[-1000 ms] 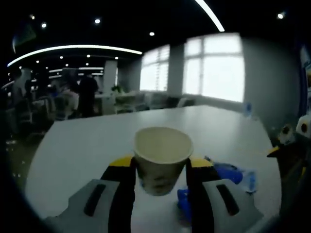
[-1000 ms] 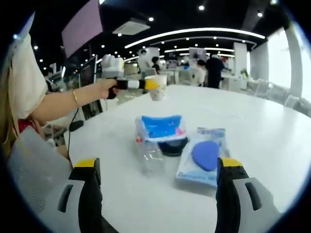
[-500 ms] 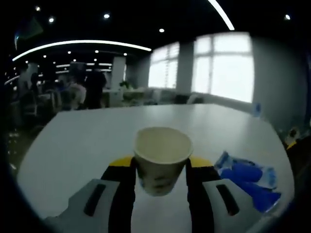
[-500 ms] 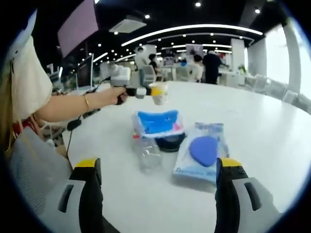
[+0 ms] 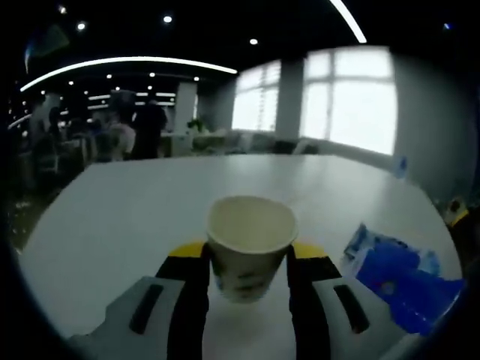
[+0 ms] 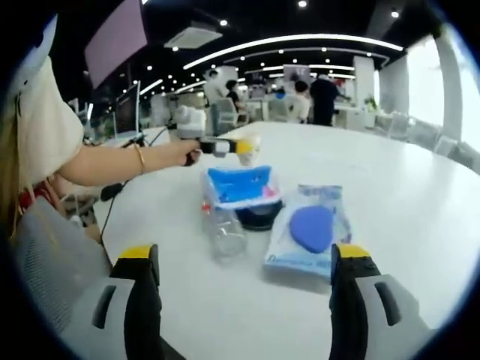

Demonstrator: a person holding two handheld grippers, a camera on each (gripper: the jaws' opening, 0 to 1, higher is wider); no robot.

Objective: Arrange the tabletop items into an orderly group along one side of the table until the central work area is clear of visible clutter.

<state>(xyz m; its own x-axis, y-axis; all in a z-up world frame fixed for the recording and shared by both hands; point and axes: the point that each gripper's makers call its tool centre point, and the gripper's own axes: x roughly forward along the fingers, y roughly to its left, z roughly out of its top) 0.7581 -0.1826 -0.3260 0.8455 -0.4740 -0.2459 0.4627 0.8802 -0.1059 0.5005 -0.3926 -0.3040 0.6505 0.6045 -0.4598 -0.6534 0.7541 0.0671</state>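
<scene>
— Where's the cup right now?

— My left gripper [image 5: 247, 279] has the paper cup [image 5: 250, 241] clenched upright between its jaws, carried above the white table [image 5: 135, 217] so it can be set along one side.

— And the rest?

— The clear bottle [image 6: 225, 231], blue pouch [image 6: 238, 186] and blue packet [image 6: 310, 236] sit clustered mid-table. My right gripper [image 6: 241, 300] hangs near them, jaws spread wide and empty, probably ready for the bottle.

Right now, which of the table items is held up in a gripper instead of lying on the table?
The white paper cup, clamped in the left gripper. The clear plastic bottle and blue packaged pad lie on the white table.
</scene>
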